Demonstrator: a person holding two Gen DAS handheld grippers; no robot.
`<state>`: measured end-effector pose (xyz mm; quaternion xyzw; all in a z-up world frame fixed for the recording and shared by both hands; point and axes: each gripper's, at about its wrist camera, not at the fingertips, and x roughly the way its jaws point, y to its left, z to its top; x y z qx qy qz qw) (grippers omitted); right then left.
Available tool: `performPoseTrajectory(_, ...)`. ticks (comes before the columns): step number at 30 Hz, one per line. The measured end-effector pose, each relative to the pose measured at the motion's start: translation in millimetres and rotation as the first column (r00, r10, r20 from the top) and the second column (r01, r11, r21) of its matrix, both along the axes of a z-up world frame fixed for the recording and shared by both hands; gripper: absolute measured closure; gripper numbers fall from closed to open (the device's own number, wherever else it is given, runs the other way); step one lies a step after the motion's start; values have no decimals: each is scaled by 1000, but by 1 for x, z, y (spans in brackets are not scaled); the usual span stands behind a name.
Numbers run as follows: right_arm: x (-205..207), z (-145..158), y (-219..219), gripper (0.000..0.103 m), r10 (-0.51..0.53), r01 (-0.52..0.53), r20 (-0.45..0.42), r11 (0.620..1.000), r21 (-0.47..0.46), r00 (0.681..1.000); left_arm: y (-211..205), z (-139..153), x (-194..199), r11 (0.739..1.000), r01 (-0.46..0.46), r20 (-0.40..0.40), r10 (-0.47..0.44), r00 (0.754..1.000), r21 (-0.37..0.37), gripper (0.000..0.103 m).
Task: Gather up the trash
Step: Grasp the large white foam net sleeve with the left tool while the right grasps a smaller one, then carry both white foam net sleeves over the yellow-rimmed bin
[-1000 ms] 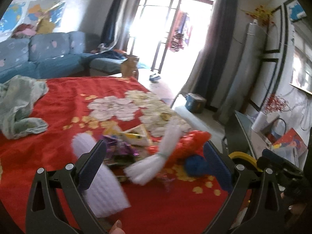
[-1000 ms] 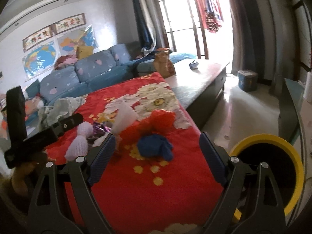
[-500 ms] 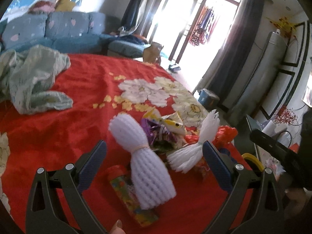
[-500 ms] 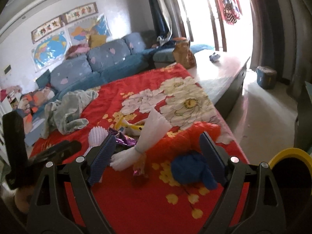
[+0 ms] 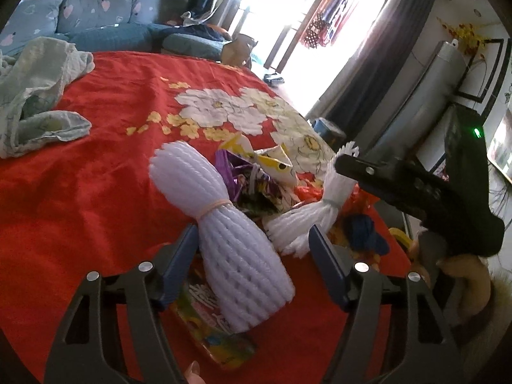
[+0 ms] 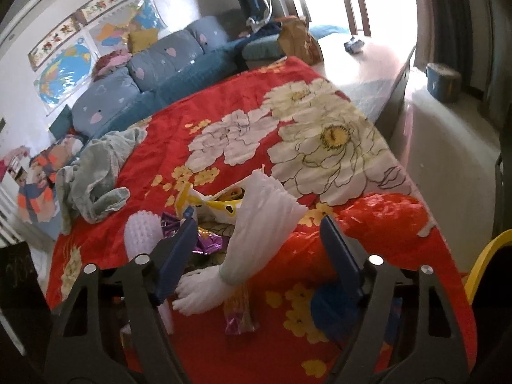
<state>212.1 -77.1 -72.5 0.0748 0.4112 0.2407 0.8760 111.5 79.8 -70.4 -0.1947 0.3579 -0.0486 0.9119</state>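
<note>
I'm bringing my left gripper [image 5: 252,252], jaws spread, around the foam net bundle [image 5: 224,224] on the red blanket [image 5: 96,192], nearer than a second ago; my right gripper [image 6: 256,249] is hanging released.

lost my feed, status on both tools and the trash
Left tool open, straddling white foam net sleeve. Right tool open over second tied foam sleeve. Wrappers underneath.

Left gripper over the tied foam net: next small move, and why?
Probably ease the left gripper a little forward and down, then close. Its jaws stand open either side of the white foam net, just below the rubber band, with the pads seemingly not yet pressing it. The net lies on a snack wrapper, so grip the net alone.
</note>
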Motion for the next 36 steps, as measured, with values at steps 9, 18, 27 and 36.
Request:
performPoseTrajectory(9,-1,-6,4,85,37,-36,-34,998,50,999,-2,-9,2,1000,-4,-34,5,999,31,62)
performPoseTrajectory(18,-25,21,-12,88,34,-41,51,991,131,998,6,3,-5,1000,-23,20,23,1000,-5,76)
performPoseTrajectory(27,-46,45,-28,88,20,-40,154,991,127,988,12,38,-17,999,-35,121,36,992,-13,77)
performPoseTrajectory(36,-59,54,-56,88,-23,-4,188,990,141,982,-7,56,-23,1000,19,172,-18,985,-5,77)
